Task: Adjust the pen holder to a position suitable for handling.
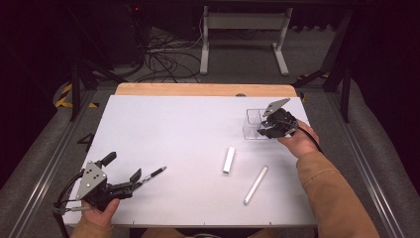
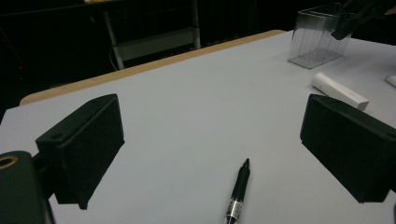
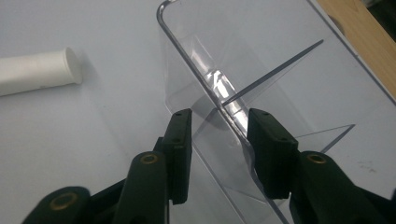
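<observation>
No text, label, brand, number or sign can be read. The pen (image 2: 238, 193) has a pale band near its lower end with marks too small and blurred to make out. The white tube (image 2: 339, 90) and the clear plastic box (image 3: 261, 84) carry no print that shows.

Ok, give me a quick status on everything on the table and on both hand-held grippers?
Clear divided container: upright, empty, near the table's far right corner.
Right hand-held gripper: jaws straddle the container's wall, with a gap visible at each pad.
Left hand-held gripper: jaws wide open, holding nothing.
Black pen: lying flat, just ahead of the left gripper.
Short white tube: lying flat.
Long white tube: lying flat.
</observation>
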Demonstrator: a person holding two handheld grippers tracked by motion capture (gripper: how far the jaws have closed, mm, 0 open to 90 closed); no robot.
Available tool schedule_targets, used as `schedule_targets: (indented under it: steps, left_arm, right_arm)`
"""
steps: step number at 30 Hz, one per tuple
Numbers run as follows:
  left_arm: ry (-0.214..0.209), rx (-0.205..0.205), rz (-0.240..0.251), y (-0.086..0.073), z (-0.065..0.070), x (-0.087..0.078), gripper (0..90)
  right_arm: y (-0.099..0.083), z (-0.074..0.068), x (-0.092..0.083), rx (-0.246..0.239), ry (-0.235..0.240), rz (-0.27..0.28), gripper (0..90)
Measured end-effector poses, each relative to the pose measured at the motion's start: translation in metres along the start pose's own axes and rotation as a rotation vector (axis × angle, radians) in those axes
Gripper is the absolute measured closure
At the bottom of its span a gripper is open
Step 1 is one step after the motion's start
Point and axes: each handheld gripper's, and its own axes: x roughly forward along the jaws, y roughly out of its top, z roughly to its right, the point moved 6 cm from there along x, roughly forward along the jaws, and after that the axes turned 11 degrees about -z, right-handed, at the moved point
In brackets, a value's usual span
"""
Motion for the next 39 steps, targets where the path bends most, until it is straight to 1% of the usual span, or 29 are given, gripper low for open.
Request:
schedule_targets:
  steps: [1,2,3,4,5,7,8,9,11,12,13,15,16,17,20,21,23,24,25,27,28,29,30,31,32,36,37,38,39]
  left_arm:
    - [-0.001,0.000,0.001,0.000,0.000,0.000,6.8]
    - [0.000,-0.002,0.003,0.000,0.000,0.000,6.8]
    - [0.000,-0.003,0.004,0.000,0.000,0.000,6.8]
    - [-0.002,-0.003,0.004,0.000,0.000,0.000,6.8]
    - [-0.003,-0.001,0.004,0.000,0.000,0.000,6.8]
    - [-0.003,0.004,0.002,0.000,0.000,0.000,6.8]
    - [-0.002,0.004,0.002,0.000,0.001,0.000,6.7]
    - [-0.001,0.004,0.002,0.000,0.001,0.000,6.7]
    - [-0.002,0.000,0.005,0.001,0.001,0.000,6.8]
    - [-0.002,-0.001,0.005,0.001,0.000,0.000,6.8]
    - [-0.003,-0.002,0.005,0.000,0.000,0.000,6.8]
    - [-0.003,-0.002,0.005,0.000,0.000,0.000,6.8]
    - [-0.003,-0.002,0.006,0.001,0.000,0.000,6.8]
    - [-0.003,-0.002,0.006,0.001,0.000,0.000,6.8]
    - [-0.003,-0.004,0.003,0.000,0.000,0.000,6.8]
    - [-0.004,-0.002,0.001,0.000,0.000,0.000,6.8]
    - [-0.005,-0.001,-0.002,0.000,0.000,0.001,6.8]
    - [-0.004,0.000,0.000,0.000,0.000,0.000,6.8]
    - [-0.004,0.000,-0.001,0.000,0.001,0.000,6.8]
    - [-0.005,-0.004,0.003,0.000,0.001,0.000,6.8]
    - [-0.007,-0.005,0.004,0.000,0.000,0.000,6.8]
    - [-0.007,-0.005,0.005,0.000,0.000,0.000,6.8]
    - [-0.008,-0.006,0.005,0.000,0.000,0.000,6.8]
    - [-0.008,-0.007,0.005,0.000,0.000,0.000,6.8]
    - [-0.009,-0.010,0.005,0.000,0.000,0.000,6.8]
    - [-0.009,-0.012,0.006,0.000,-0.001,-0.001,6.8]
    - [-0.009,-0.009,0.005,0.000,-0.001,-0.001,6.8]
    - [-0.010,-0.012,0.006,0.000,-0.001,0.000,6.8]
    - [-0.010,-0.012,0.005,0.000,-0.001,0.000,6.8]
  right_arm:
    - [0.000,0.000,0.000,0.000,0.000,0.000,63.7]
    - [0.000,0.000,-0.001,-0.010,0.000,0.001,68.5]
    - [0.000,-0.001,-0.002,-0.015,0.008,0.000,70.4]
    - [0.000,-0.001,-0.002,-0.015,0.008,0.000,70.4]
    - [0.000,-0.002,-0.003,-0.027,0.019,0.002,71.8]
    - [0.000,-0.003,-0.004,-0.045,0.016,-0.005,74.0]
    - [0.000,-0.004,-0.005,-0.073,0.018,-0.012,77.6]
    - [0.000,-0.004,-0.005,-0.073,0.018,-0.012,77.6]
    - [0.001,-0.005,-0.006,-0.102,0.028,-0.010,81.0]
    - [0.001,-0.006,-0.007,-0.097,0.033,-0.015,82.5]
    - [0.002,-0.008,-0.007,-0.109,0.051,-0.023,87.0]
    - [0.003,-0.009,-0.008,-0.118,0.045,-0.024,88.1]
    - [0.004,-0.009,-0.009,-0.129,0.027,-0.026,88.3]
    - [0.005,-0.009,-0.010,-0.136,0.032,-0.010,88.3]
    - [0.014,-0.013,-0.019,-0.121,0.063,0.038,88.3]
    - [0.018,-0.015,-0.022,-0.142,0.065,0.034,88.2]
    - [0.029,-0.023,-0.028,-0.168,0.057,0.045,88.1]
    - [0.034,-0.026,-0.031,-0.196,0.062,0.046,88.2]
    - [0.041,-0.031,-0.033,-0.198,0.065,0.061,88.0]
    - [0.054,-0.041,-0.037,-0.223,0.087,0.075,87.8]
    - [0.060,-0.045,-0.039,-0.236,0.088,0.082,87.8]
    - [0.071,-0.055,-0.041,-0.267,0.103,0.092,87.8]
    - [0.071,-0.055,-0.041,-0.267,0.103,0.092,87.8]
    - [0.077,-0.061,-0.042,-0.273,0.114,0.097,87.8]
    - [0.087,-0.071,-0.043,-0.291,0.138,0.106,87.8]
    - [0.105,-0.090,-0.041,-0.320,0.173,0.118,87.8]
    - [0.105,-0.090,-0.041,-0.320,0.173,0.118,87.8]
    - [0.108,-0.094,-0.039,-0.325,0.183,0.116,87.8]
    - [0.115,-0.103,-0.036,-0.351,0.196,0.112,87.8]
